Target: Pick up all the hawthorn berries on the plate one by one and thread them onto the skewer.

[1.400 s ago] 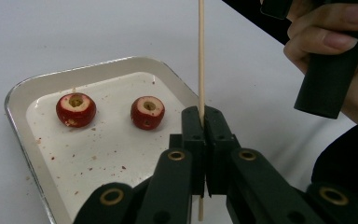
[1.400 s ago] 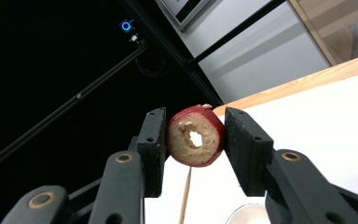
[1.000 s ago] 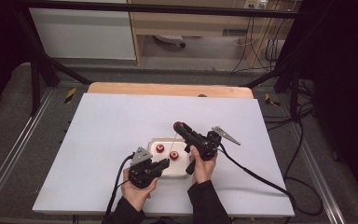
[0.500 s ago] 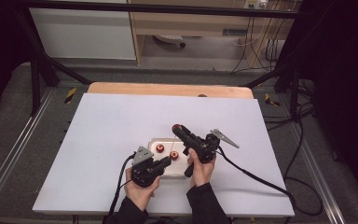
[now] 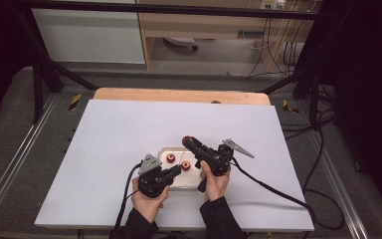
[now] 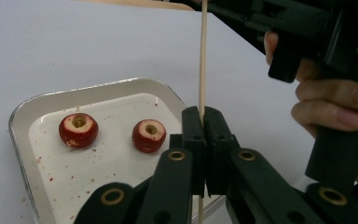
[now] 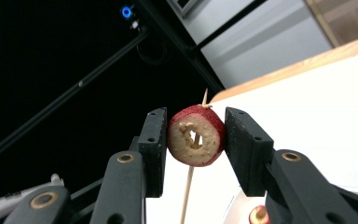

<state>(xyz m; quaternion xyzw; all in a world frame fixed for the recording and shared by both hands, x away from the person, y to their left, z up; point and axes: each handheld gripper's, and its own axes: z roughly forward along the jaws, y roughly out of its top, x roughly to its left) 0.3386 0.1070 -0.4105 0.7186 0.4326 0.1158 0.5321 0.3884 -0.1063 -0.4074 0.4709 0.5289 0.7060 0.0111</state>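
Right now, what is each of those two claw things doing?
Left gripper: shut on the wooden skewer.
Right gripper: shut on a cored red fruit, threaded on the skewer.

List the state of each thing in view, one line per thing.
Left gripper: shut on the skewer.
Skewer: upright, passing through the held fruit.
Right gripper: shut on the cored red fruit.
Cored red fruit: clamped, threaded on the skewer.
Two cored fruits: lying loose in the tray.
Tray: flat on the table, speckled with crumbs.

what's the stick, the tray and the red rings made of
Stick: likely bamboo or wood; thin, pale tan, matte. Tray: looks like white enamel or plastic; glossy, with a rounded rim. Red rings: seem to be cored fruit, perhaps hawthorn; red skin, pale flesh, crumbs scattered around.
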